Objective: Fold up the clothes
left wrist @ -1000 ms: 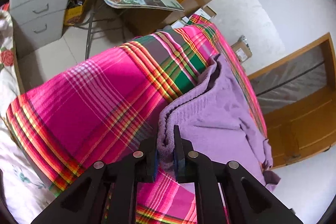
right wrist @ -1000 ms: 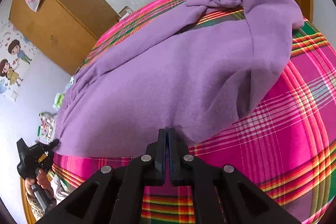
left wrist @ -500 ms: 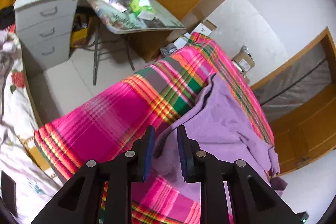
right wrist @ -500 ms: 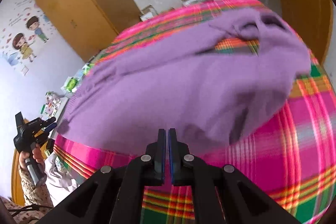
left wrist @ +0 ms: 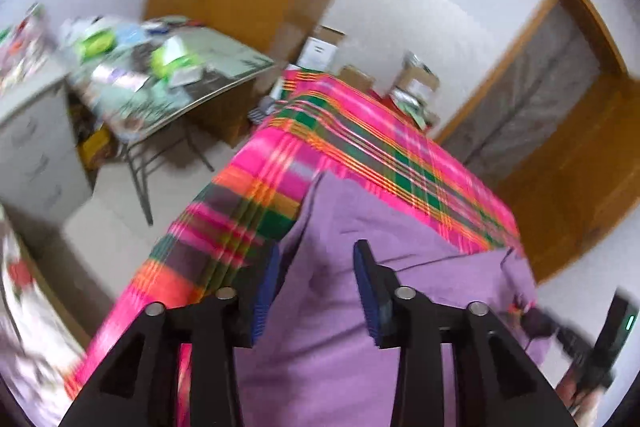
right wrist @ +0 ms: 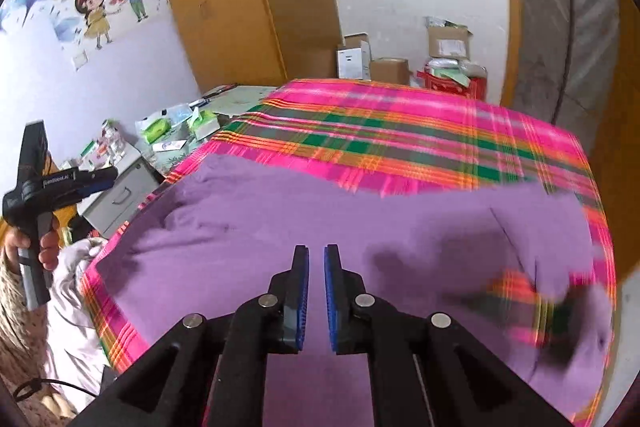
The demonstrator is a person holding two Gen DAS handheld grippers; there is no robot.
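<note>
Purple sweater (right wrist: 320, 227) lies spread on the plaid-covered bed (right wrist: 400, 131). Both grippers have just been opening: left gripper (left wrist: 316, 267) wide, right gripper (right wrist: 316, 269) narrow, nothing between the fingers. I think one should smooth wrinkles before the next fold.

**What I count from my two grippers**

One purple garment (right wrist: 320, 227) lies on one pink plaid cloth (right wrist: 400, 131). I hold two grippers: my left (left wrist: 316, 267) and my right (right wrist: 316, 267). Beyond the cloth's far edge stand about four cardboard boxes (right wrist: 390, 70). One grey drawer unit (left wrist: 28, 155), one cluttered folding table (left wrist: 224, 67).
</note>
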